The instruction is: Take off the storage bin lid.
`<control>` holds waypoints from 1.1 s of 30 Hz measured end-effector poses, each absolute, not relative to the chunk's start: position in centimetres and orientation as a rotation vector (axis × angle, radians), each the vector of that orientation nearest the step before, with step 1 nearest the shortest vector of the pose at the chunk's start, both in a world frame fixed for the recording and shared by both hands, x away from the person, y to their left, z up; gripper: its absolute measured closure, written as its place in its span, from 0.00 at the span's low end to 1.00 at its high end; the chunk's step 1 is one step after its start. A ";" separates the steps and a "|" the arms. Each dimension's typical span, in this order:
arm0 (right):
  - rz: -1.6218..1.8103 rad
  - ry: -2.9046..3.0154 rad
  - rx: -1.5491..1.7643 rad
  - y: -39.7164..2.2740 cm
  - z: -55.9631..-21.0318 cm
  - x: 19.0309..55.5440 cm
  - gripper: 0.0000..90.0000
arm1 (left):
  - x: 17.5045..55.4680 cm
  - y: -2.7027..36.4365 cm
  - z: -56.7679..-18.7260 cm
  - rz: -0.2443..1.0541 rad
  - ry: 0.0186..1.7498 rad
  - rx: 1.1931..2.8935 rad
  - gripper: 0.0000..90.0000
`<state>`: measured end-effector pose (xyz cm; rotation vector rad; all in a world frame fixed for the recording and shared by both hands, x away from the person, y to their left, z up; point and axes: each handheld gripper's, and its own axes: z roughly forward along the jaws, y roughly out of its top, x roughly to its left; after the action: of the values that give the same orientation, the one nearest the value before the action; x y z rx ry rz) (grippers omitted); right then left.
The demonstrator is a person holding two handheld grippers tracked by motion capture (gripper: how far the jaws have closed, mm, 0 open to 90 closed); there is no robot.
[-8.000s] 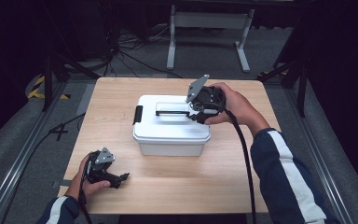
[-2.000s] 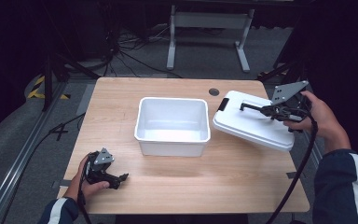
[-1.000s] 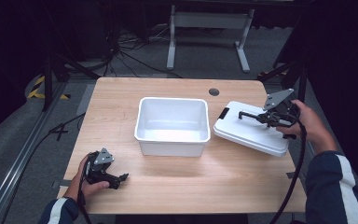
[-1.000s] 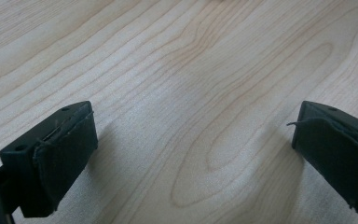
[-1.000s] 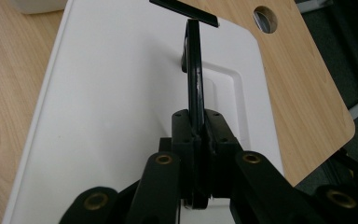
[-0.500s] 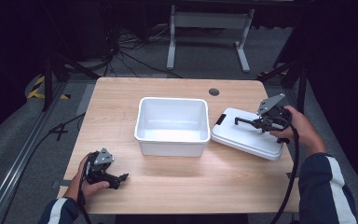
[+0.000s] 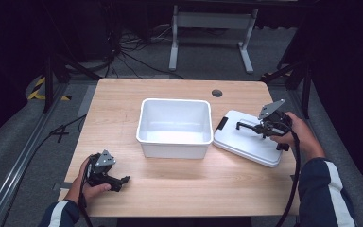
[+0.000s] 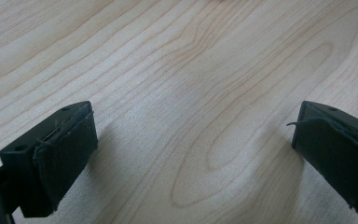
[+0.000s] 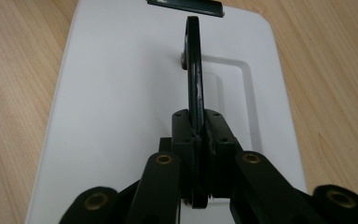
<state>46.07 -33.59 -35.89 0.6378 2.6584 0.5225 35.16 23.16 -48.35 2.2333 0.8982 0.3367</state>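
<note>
A white plastic bin [image 7: 175, 127] stands uncovered in the middle of the wooden table [image 7: 123, 94]. Its white lid [image 7: 246, 142] lies flat on the table just right of the bin. My right gripper [image 7: 260, 128] is shut on the lid's black handle [image 9: 193, 60], which stands upright between the pads [image 9: 186, 130]. A black latch [image 9: 186, 7] sits at the lid's far edge. My left gripper [image 7: 122, 182] rests on the table at the front left, held by a hand, its jaws open wide over bare wood [image 8: 191, 116].
A dark cable hole [image 7: 217, 93] marks the table's back edge. Beyond the table lie a grey floor, cables and a metal stand's legs [image 7: 208, 28]. A cable [image 7: 295, 175] trails from the right gripper along the sleeve.
The right gripper carried the lid off the bin to the right and lowered it; it hung tilted a second ago and now lies flat on the table. The left gripper has stayed put.
</note>
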 end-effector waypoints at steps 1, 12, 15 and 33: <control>0.526 2.661 0.645 -33.6 -36.1 46.1 0.94 | 35.2 23.2 -48.4 0.336 0.899 2.233 0.01; 0.509 2.666 0.700 -34.3 -37.2 46.4 0.93 | 35.2 23.2 -48.4 0.336 0.899 2.233 0.01; 0.488 2.671 0.716 -34.6 -37.6 46.5 0.93 | 35.2 23.2 -48.4 0.336 0.899 2.233 0.01; 0.561 2.631 0.778 -35.7 -37.6 46.2 0.84 | 35.2 23.2 -48.4 0.337 0.898 2.234 0.01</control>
<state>46.20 -35.74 -37.58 0.7778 2.6311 0.5611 35.16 23.15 -48.35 2.2336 0.8981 0.3369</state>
